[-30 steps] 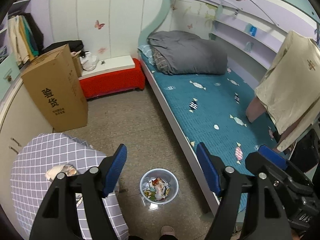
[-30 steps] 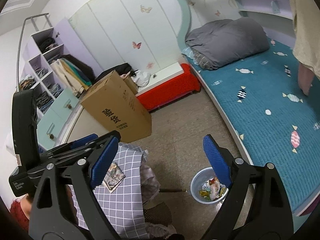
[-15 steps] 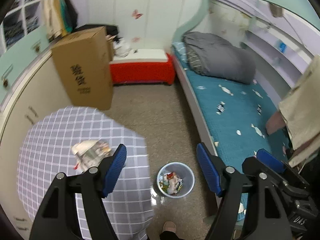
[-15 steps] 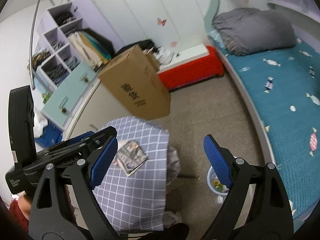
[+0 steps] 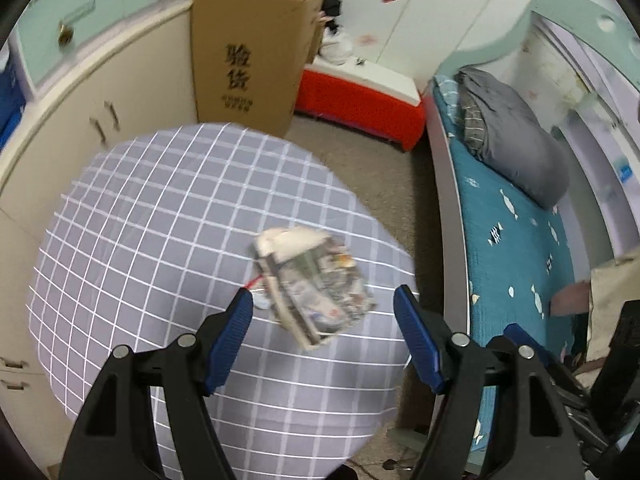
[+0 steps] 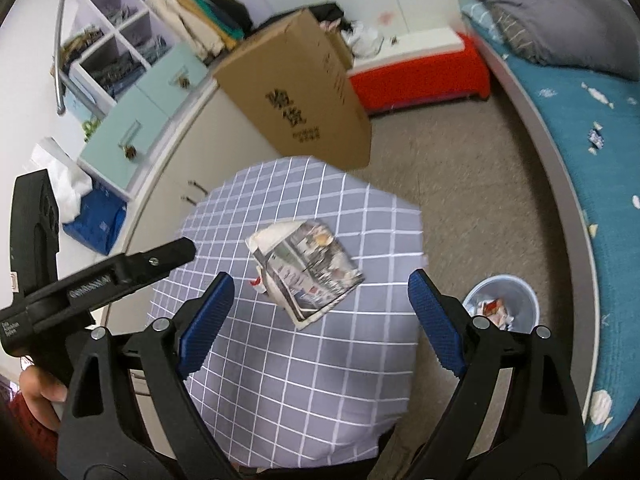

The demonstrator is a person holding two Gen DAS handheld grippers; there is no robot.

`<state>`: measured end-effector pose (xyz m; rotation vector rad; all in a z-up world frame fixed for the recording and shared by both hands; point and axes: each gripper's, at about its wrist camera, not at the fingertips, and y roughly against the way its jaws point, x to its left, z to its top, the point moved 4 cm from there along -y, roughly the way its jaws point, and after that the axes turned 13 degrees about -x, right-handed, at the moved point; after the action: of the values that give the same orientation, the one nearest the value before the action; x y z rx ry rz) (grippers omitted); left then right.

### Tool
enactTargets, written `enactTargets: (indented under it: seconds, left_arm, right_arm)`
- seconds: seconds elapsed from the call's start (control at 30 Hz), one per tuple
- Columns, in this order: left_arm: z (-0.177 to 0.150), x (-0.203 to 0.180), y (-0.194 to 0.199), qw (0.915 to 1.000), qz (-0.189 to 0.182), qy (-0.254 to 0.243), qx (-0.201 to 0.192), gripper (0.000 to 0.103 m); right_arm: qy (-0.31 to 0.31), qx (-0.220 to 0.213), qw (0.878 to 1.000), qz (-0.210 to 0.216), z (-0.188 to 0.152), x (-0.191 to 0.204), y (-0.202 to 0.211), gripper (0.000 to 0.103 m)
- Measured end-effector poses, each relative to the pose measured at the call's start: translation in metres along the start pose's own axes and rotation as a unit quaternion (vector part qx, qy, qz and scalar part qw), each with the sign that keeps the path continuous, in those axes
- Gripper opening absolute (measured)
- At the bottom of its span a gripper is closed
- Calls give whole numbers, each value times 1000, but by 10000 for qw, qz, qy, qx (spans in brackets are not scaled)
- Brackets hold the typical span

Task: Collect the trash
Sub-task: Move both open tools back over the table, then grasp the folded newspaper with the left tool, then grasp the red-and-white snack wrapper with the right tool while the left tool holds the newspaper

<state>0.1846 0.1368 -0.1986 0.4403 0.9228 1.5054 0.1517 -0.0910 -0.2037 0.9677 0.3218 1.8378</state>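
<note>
A crumpled stack of printed paper trash (image 5: 316, 280) lies on a small table with a grey checked cloth (image 5: 160, 240); it also shows in the right wrist view (image 6: 308, 270). My left gripper (image 5: 322, 308) is open and empty, hovering above the paper. My right gripper (image 6: 320, 294) is open and empty, also above the paper. A pale blue trash bin (image 6: 502, 304) with wrappers inside stands on the floor right of the table. The left gripper's body (image 6: 100, 276) shows at the left of the right wrist view.
A tall cardboard box (image 5: 248, 52) stands behind the table next to cream cabinets (image 5: 80, 120). A red bench (image 5: 360, 96) sits at the far wall. A bed with a teal cover (image 5: 520, 240) and a grey duvet (image 5: 512, 140) runs along the right.
Both grippers have swung left from the floor bin to over the checked table. The paper trash now lies between the fingers of each. Both stay open.
</note>
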Motion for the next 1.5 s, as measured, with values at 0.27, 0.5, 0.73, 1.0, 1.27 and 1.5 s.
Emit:
enactTargets:
  seconds: [0.27,0.5,0.73,1.0,1.27,1.5]
  left_arm:
    - [-1,50,-65,9982,-260,150,519,71]
    - [3,48,-116,9949,-801,-53,608,71]
    - [-6,41,-157,9900,-982,-369,948,71]
    - [-7,39,-165,9845,-1429,-281,980,22]
    - [21,37,-91,9798,-1967,190,315,3]
    - [53,97,-39,9859,-1498,677,-301,3]
  right_arm:
    - [-211,397,9985,-314,-20,6,-64,87]
    - [-536,420,9946,-779,-25,-13,-97,87]
    - [-813,458,9903,-1034,-35,-27,-112,87]
    - [-819,581,9890,-1091,-45,-25,-119,87]
    - [-626,429,9930,-910,-27,2,-95,87]
    - [-352,838,9941,-591,-36,38,-123,88]
